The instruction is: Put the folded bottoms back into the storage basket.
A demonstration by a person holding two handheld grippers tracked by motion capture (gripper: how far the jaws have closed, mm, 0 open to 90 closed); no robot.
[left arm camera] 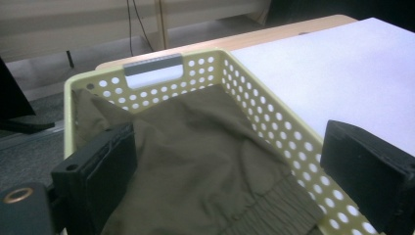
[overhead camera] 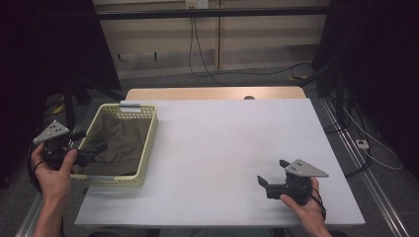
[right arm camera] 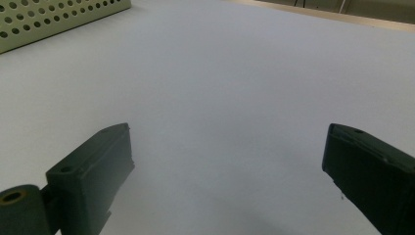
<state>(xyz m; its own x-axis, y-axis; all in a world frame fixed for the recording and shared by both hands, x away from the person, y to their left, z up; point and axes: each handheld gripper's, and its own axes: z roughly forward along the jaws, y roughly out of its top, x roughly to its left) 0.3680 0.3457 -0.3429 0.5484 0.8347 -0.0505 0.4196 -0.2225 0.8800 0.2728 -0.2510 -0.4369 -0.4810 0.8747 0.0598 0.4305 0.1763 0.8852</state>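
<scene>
At the tabletop's (overhead camera: 222,148) left edge: one olive-green garment (left arm camera: 195,161) lying in perforated yellow basket (overhead camera: 148,148), not yet grasped; left hand-held gripper (left arm camera: 230,161) spread above it, right hand-held gripper (overhead camera: 273,177) spread, idle, well apart.

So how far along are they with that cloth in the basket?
Little looks done so far: the olive cloth lies crumpled inside the pale yellow basket, untouched. In hand: the left tongs hover open over the basket's near end, one jaw above the cloth, nothing gripped. The right tongs wait open over the bare white table. Probably left: gripping the cloth and lifting it out.
</scene>
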